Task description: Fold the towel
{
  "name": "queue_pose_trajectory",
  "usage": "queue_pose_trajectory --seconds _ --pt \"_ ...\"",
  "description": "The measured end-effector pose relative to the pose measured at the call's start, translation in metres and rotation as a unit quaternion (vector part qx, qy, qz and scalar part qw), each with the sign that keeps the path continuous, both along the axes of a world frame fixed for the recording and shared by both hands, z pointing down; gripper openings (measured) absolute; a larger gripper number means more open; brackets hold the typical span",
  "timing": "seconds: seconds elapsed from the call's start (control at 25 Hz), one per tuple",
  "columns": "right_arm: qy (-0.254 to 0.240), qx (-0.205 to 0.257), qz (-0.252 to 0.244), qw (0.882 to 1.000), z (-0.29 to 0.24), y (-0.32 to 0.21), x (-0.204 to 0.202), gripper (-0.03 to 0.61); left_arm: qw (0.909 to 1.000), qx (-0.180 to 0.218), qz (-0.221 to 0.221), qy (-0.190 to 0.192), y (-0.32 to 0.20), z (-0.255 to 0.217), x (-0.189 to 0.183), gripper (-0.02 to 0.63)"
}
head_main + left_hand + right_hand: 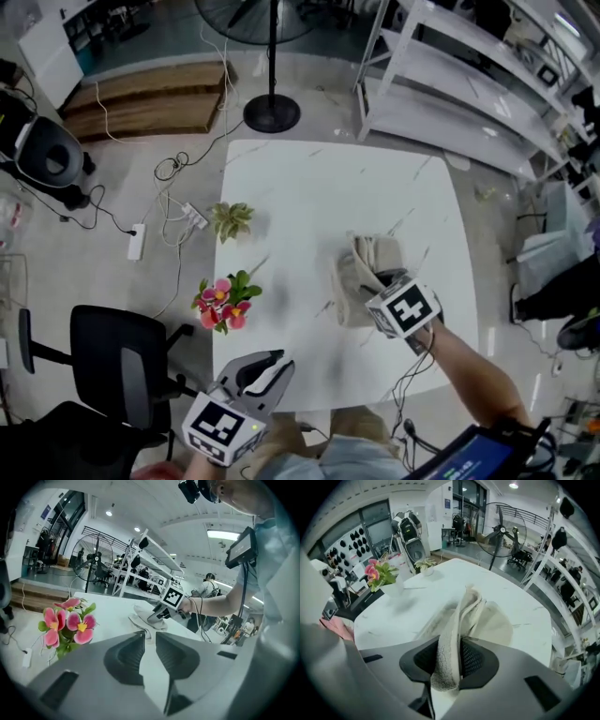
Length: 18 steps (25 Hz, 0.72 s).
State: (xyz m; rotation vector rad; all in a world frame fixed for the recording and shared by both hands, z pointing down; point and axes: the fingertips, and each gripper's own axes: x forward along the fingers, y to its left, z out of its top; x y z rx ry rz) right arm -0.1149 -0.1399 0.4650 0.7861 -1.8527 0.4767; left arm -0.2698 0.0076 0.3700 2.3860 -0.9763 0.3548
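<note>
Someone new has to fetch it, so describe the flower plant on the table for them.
Find the white table. Two small plants stand along its left edge in the head view; the flower plant is the lower one. It alone carries pink blooms with yellow centres, while the other plant is just pale green leaves.

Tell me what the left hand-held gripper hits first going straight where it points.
Likely the white table just short of the towel; depth is unclear, so possibly the towel's near edge.
</note>
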Motion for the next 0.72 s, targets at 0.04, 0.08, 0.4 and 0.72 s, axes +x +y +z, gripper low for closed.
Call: queue_pose_trajectory --seconds 0.04,0.08,0.4,0.72 --pt "0.006 0.003 -0.006 1.000 0.006 0.001 -0.005 0.109 1.0000 -0.001 -0.002 0.000 0.001 0.001 -0.004 0.075" --pt "0.009 0.006 -0.010 1.000 0.010 0.002 -0.010 0.109 1.0000 -0.002 -0.004 0.001 0.002 0.002 -0.008 0.075" --pt "-0.007 0.041 -0.064 0.997 0.007 0.017 -0.044 0.211 1.0000 -0.006 -0.001 0.000 0.002 0.009 -0.023 0.075" --pt "-0.110 0.120 -0.015 0.987 -0.060 0.009 -0.022 0.174 0.9995 0.001 0.033 0.005 -0.009 0.004 -0.001 0.075"
